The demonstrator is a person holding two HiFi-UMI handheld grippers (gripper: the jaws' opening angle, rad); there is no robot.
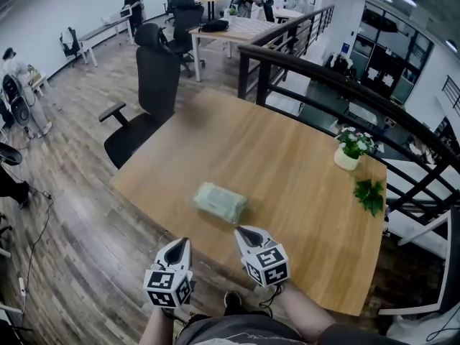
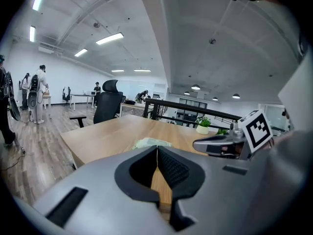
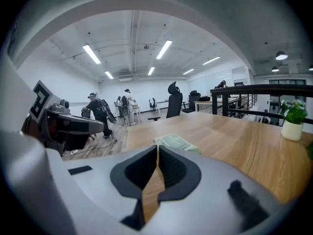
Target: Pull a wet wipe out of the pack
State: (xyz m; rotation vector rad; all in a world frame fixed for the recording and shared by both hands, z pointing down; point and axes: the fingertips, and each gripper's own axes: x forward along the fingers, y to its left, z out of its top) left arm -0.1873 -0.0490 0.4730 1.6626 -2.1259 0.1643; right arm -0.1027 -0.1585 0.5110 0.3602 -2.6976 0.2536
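Note:
A pale green wet-wipe pack [image 1: 220, 202] lies flat on the wooden table [image 1: 302, 171], near its front edge. My left gripper [image 1: 181, 245] hovers at the table's front edge, a little short of the pack and to its left, jaws shut and empty. Just right of the pack's near end, my right gripper [image 1: 243, 233] is over the table edge, also shut with nothing in it. The pack [image 2: 152, 142] shows just beyond the shut left gripper [image 2: 157, 149] in the left gripper view. In the right gripper view the pack [image 3: 176, 143] lies ahead of the shut right gripper [image 3: 158, 148].
A white pot with flowers [image 1: 351, 149] and a loose green sprig [image 1: 370, 195] sit at the table's far right. A black office chair [image 1: 147, 99] stands at the table's left end. A black railing [image 1: 338, 85] runs behind the table. People stand far off in the room.

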